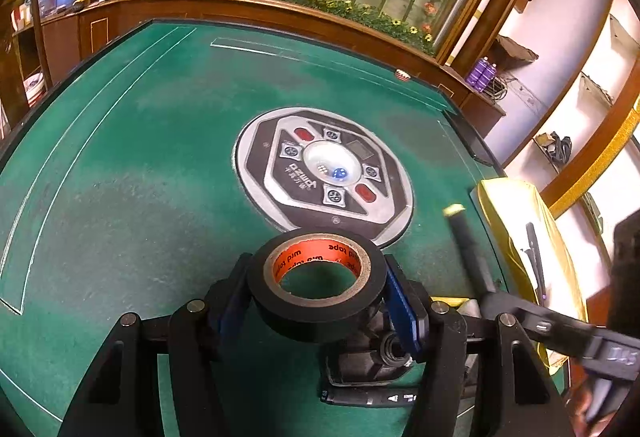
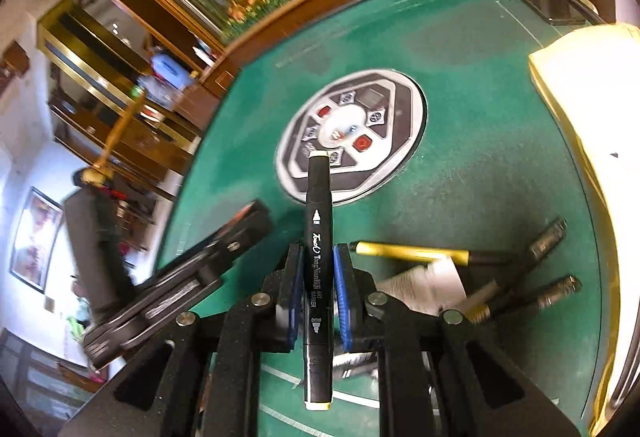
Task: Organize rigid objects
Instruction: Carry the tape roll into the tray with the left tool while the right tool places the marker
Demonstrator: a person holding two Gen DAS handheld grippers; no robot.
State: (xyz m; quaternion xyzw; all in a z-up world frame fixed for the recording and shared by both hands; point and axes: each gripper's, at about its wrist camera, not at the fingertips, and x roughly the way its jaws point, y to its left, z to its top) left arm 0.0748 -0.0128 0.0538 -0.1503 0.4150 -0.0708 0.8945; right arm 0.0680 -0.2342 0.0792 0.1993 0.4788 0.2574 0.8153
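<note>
My left gripper (image 1: 316,287) clamping a glossy black tape roll (image 1: 316,281) with orange core, my right gripper (image 2: 317,287) pinching a slim black marker (image 2: 318,269), worn green felt table (image 1: 132,177).

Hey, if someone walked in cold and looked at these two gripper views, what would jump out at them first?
First, the black tape roll with its orange core, clamped between the left gripper fingers just above the green felt table. Next, the black art marker held lengthwise in the right gripper. Behind both, the round dice control panel sits in the table's centre.
</note>
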